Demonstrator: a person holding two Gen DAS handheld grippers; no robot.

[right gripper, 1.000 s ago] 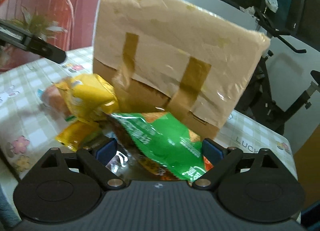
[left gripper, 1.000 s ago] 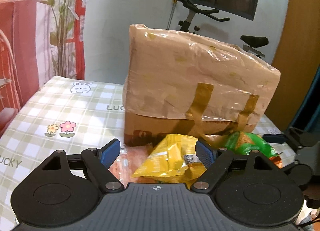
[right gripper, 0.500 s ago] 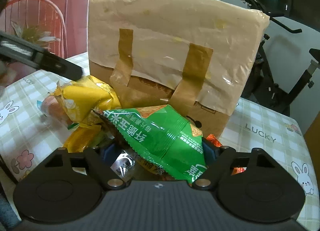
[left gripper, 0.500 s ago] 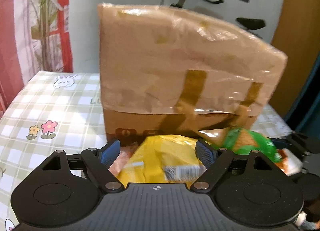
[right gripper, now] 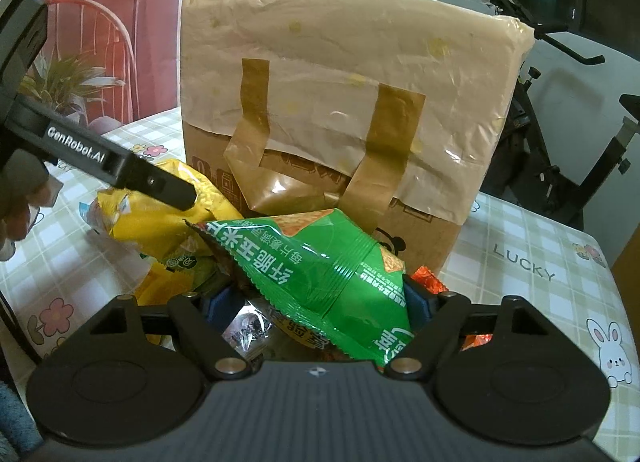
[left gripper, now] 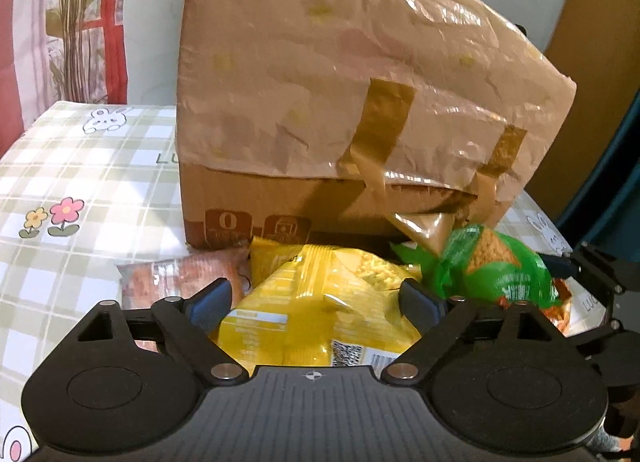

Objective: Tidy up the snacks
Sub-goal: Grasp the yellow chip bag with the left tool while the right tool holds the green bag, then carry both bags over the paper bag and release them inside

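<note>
A heap of snack packets lies on the checked tablecloth in front of a taped cardboard box. My left gripper straddles a yellow snack bag. Its jaws are opening and its pads do not press on the bag. One left finger reaches over that yellow bag in the right wrist view. My right gripper is shut on a green snack bag, which hides both pads. A right finger shows beside the green bag in the left wrist view.
A reddish packet lies left of the yellow bag; a silver packet and an orange one lie under the green bag. The table reaches left and right of the box. An exercise bike stands behind.
My left gripper has dropped and come closer, so the yellow bag now sits between its fingers. My right gripper's jaws have narrowed onto the green bag.
</note>
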